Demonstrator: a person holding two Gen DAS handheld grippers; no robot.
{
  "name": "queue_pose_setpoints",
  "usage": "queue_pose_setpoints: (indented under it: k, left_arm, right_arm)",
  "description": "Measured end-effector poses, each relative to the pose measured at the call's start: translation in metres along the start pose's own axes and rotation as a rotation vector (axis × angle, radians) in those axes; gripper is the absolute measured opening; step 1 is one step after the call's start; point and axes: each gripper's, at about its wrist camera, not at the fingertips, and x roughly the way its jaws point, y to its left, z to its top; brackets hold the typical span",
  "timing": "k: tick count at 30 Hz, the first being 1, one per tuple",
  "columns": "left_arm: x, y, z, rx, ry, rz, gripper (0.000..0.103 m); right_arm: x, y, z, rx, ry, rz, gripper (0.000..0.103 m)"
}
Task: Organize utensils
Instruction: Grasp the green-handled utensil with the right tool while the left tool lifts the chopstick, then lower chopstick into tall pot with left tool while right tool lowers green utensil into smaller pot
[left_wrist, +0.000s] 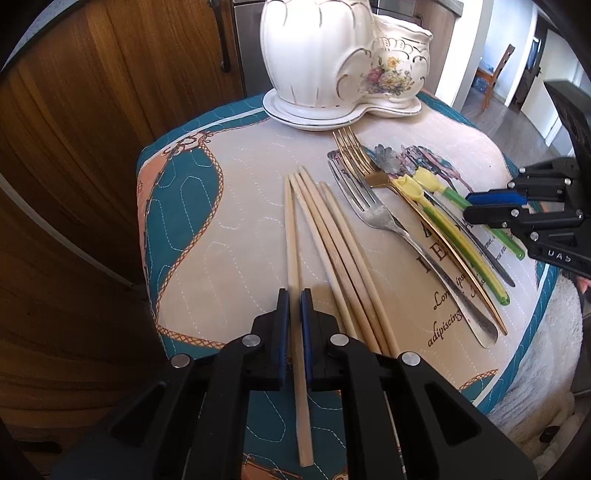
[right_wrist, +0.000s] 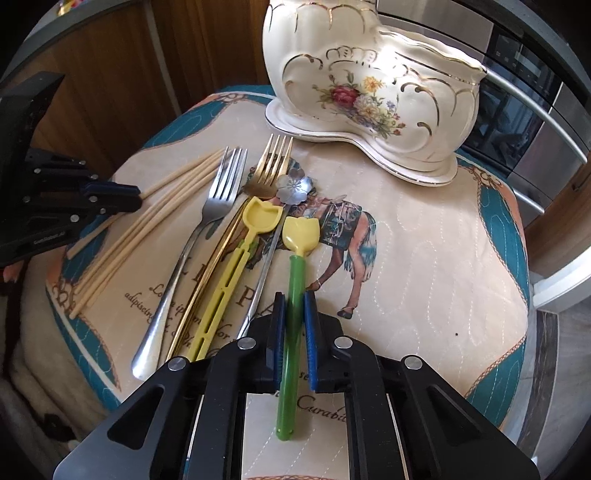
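The left gripper (left_wrist: 295, 295) pinches one chopstick (left_wrist: 293, 236) between its fingers; the right gripper (right_wrist: 294, 299) squeezes the green spoon (right_wrist: 295, 280) handle between its fingers.

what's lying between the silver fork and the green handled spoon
In the right wrist view, three things lie between the silver fork and the green-handled spoon: the gold fork, the yellow slotted-handle spoon and the flower-headed metal spoon.

ceramic holder (right_wrist: 373, 96) blocks rear, right cloth (right_wrist: 436, 266) bare
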Motion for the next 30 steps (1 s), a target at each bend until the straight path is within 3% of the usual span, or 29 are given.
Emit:
queue_pose_setpoints:
  k: [5,10,21,25,30]
  left_arm:
    - [-0.002,0.007,-0.001,-0.029,-0.027,-0.004,0.006]
    - [-0.020,0.019,0.008,-0.071,-0.117,-0.011,0.006]
    - [-0.083,0.040,0.044,-0.198,-0.515,-0.093,0.006]
    - [-0.100,0.037,0.076,-0.196,-0.642,-0.126,0.006]
    - [-0.098,0.036,0.125,-0.212,-0.738,-0.186,0.006]
  right_arm:
    - [-0.011,-0.015,-0.009,0.092,-0.085,0.024,0.010]
    - [-0.040,-0.034,-0.016,0.191,-0.249,0.075,0.010]
    - [-0.108,-0.058,0.017,0.293,-0.673,0.038,0.010]
    - [-0.110,-0.072,0.051,0.330,-0.746,0.042,0.010]
    - [-0.104,-0.093,0.082,0.419,-0.847,0.083,0.010]
